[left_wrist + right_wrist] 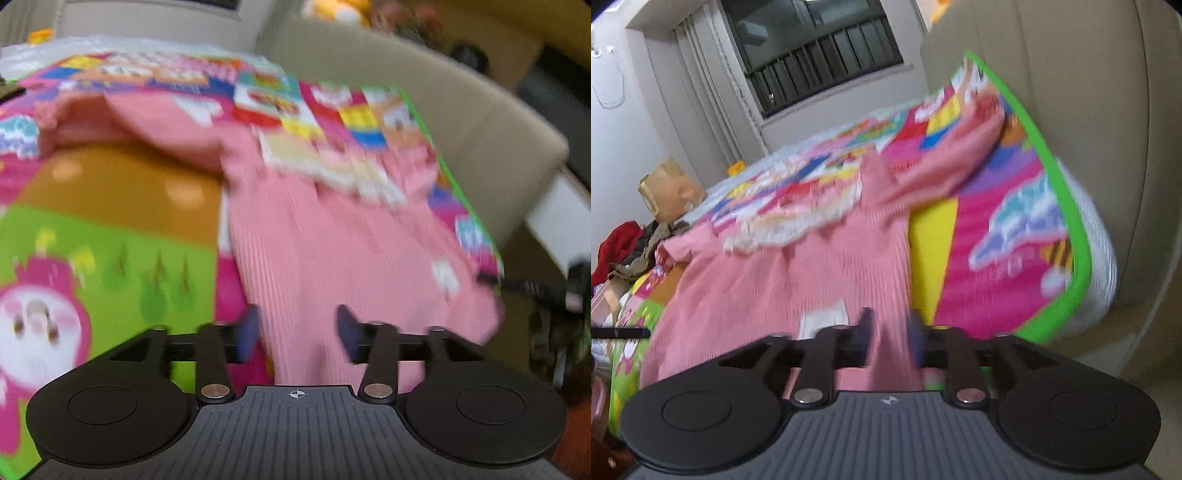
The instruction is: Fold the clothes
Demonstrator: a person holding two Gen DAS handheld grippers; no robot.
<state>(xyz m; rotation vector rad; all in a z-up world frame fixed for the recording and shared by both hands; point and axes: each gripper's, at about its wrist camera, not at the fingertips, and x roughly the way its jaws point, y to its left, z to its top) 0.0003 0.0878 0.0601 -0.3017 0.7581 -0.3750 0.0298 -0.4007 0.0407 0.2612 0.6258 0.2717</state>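
Pink ribbed top (332,251) lies spread on the mat (110,236), its hem between both our jaws; left gripper (297,332) and right gripper (890,339) stand apart, unclamped.

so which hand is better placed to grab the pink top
Probably right: the right tool straddles a raised ridge of the pink top; the left tool gapes over flat fabric.
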